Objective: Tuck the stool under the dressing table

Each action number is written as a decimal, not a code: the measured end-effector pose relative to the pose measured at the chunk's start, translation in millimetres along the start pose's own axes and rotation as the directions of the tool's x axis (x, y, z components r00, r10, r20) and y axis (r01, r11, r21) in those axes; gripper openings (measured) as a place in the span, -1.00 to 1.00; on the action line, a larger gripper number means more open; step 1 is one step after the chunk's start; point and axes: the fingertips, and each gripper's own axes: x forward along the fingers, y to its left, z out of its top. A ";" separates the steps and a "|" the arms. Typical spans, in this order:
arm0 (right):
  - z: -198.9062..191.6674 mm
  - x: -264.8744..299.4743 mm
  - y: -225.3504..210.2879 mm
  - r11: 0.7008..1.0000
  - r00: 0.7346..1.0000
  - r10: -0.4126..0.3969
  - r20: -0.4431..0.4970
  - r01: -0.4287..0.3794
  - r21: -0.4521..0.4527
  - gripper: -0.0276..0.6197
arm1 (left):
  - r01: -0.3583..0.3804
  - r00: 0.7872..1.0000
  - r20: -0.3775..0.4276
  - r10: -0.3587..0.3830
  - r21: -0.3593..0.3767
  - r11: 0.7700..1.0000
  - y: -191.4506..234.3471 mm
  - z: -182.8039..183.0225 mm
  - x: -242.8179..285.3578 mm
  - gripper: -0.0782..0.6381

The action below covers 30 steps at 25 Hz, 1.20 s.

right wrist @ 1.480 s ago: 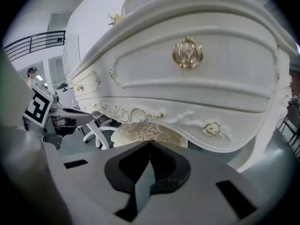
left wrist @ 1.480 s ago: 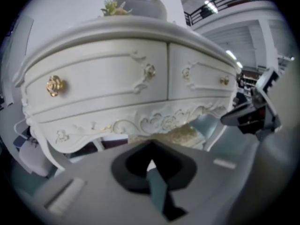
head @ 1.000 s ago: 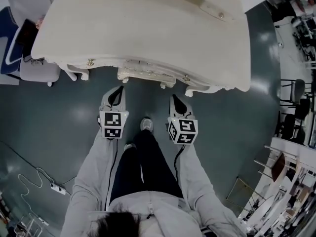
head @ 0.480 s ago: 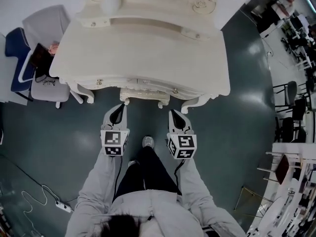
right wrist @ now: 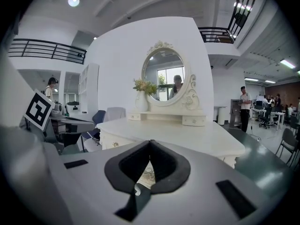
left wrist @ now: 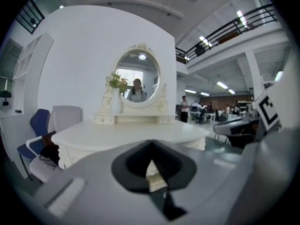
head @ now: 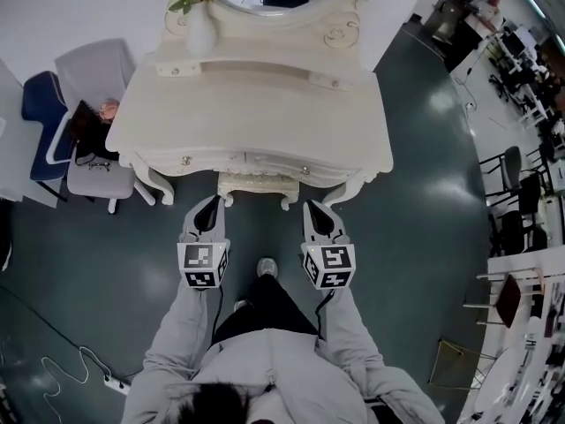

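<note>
Standing on the dark floor (head: 424,210), a person (head: 265,369) holds the left gripper (head: 211,206) and right gripper (head: 315,208) side by side, both pressed shut on nothing. Just past them, the stool (head: 258,184) sits under the dressing table (head: 256,104), only its front edge showing.

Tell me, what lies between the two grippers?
The person's shoe, on dark floor, lies between the left gripper and the right gripper; the head view shows it.
</note>
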 end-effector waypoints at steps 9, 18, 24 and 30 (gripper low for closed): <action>44.1 -40.4 17.2 1.000 0.995 -0.011 0.095 0.013 -0.020 -0.91 | 0.010 0.994 0.104 -0.013 0.034 0.999 -10.1 50.3 -47.5 -0.76; 74.3 -85.1 33.2 0.999 0.986 -0.029 0.165 0.035 -0.033 -0.91 | 0.017 0.980 0.198 -0.029 0.059 0.998 -20.1 88.7 -90.4 -0.76; 86.3 -115.6 42.3 0.997 0.978 -0.046 0.205 0.057 -0.046 -0.91 | 0.013 0.969 0.247 -0.023 0.043 0.999 -21.5 103.5 -119.5 -0.76; 97.0 -138.8 50.3 0.996 0.967 -0.069 0.247 0.082 -0.044 -0.91 | 0.002 0.960 0.280 -0.016 0.049 0.999 -19.3 113.4 -143.1 -0.76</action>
